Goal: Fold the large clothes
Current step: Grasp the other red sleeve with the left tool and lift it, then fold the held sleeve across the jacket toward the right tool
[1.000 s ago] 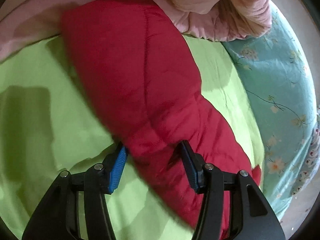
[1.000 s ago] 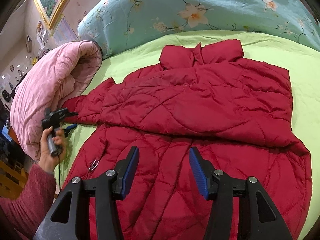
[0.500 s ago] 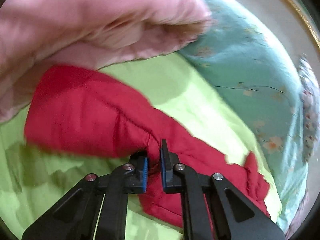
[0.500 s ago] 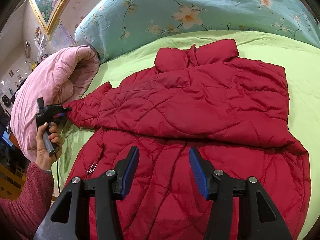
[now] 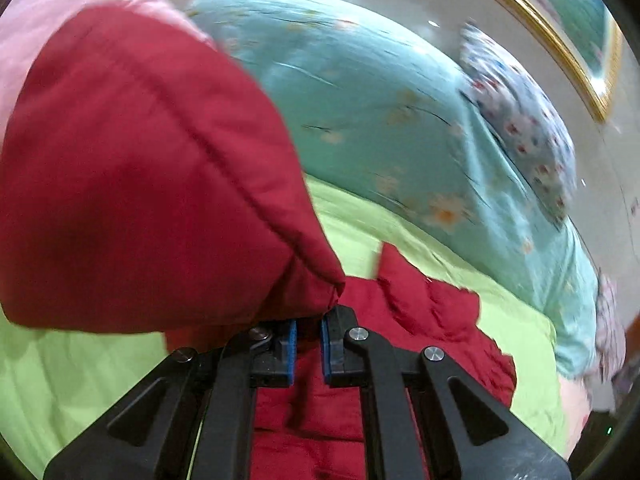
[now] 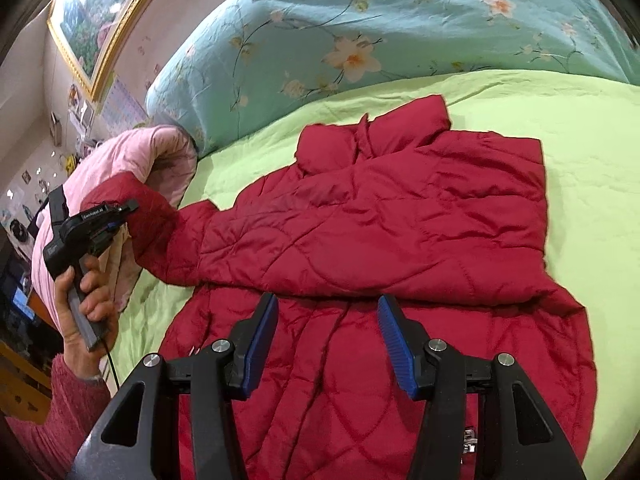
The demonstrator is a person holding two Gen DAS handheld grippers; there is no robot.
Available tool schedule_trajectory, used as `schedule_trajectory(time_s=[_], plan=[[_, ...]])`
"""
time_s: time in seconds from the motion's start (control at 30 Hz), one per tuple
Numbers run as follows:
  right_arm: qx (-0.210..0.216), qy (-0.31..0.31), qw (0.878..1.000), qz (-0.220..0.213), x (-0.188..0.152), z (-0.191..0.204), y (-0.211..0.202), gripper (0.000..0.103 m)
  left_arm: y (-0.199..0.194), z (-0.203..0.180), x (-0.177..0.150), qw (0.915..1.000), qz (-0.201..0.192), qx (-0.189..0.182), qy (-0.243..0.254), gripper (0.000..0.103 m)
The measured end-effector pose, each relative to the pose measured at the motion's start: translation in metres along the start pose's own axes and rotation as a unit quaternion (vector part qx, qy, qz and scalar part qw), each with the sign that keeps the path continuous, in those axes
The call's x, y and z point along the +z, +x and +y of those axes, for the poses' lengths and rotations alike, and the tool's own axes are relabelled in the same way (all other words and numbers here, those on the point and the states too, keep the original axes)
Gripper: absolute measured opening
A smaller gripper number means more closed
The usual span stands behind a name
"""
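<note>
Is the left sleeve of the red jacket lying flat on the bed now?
No. The left gripper is shut on the sleeve, holding it above the bed.

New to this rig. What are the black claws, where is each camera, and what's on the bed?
No robot arm here: a person holds a two-finger gripper in each hand, each carrying a fisheye camera looking along its fingers. In the left wrist view, the left gripper is shut on a sleeve of the red quilted jacket, lifted off the bed. The right wrist view shows the right gripper open above the jacket's lower half, holding nothing. The jacket lies on a green sheet, with a floral quilt behind and a pink quilt at the left.
</note>
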State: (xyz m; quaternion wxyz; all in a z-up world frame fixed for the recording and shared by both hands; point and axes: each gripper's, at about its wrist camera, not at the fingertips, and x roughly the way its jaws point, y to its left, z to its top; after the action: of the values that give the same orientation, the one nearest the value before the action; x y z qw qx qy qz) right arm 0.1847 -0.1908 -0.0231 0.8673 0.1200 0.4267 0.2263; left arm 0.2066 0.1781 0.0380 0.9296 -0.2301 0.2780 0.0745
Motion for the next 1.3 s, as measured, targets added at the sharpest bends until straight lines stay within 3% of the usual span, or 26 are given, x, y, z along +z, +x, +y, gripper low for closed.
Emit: schedule_trajectory(time_s=[0.33, 0.63, 0.83, 0.9, 1.03, 1.1, 1.17, 1.3], plan=[[0.000, 0.044, 0.999, -0.023, 0.009, -0.035, -0.017, 0.054, 0.032, -0.109, -0.053, 0.9907, 0.055, -0.043, 0.116, 0.006], [-0.013, 0.072, 0.997, -0.038, 0.013, -0.062, -0.026, 0.054, 0.074, -0.164, -0.108, 0.9738, 0.095, -0.016, 0.206, 0.006], [-0.011, 0.092, 0.995, -0.040, 0.019, -0.079, -0.025, 0.054, 0.091, -0.182, -0.137, 0.9535, 0.114, 0.013, 0.279, 0.007], [-0.007, 0.098, 0.995, -0.035, 0.024, -0.082, -0.021, 0.055, 0.096, -0.186, -0.146, 0.9443, 0.123, 0.025, 0.304, 0.010], [0.018, 0.109, 0.994, -0.022, 0.038, -0.085, -0.006, 0.070, 0.096, -0.198, -0.161, 0.9268, 0.132, 0.016, 0.351, 0.048], [0.034, 0.117, 0.992, -0.014, 0.044, -0.086, 0.003, 0.073, 0.087, -0.201, -0.164, 0.9196, 0.133, -0.002, 0.370, 0.058], [0.052, 0.130, 0.990, -0.011, 0.050, -0.087, 0.011, 0.076, 0.079, -0.200, -0.164, 0.9172, 0.134, -0.015, 0.375, 0.060], [0.069, 0.159, 0.985, 0.001, 0.058, -0.092, 0.032, 0.082, 0.066, -0.182, -0.158, 0.9229, 0.150, -0.044, 0.352, 0.061]])
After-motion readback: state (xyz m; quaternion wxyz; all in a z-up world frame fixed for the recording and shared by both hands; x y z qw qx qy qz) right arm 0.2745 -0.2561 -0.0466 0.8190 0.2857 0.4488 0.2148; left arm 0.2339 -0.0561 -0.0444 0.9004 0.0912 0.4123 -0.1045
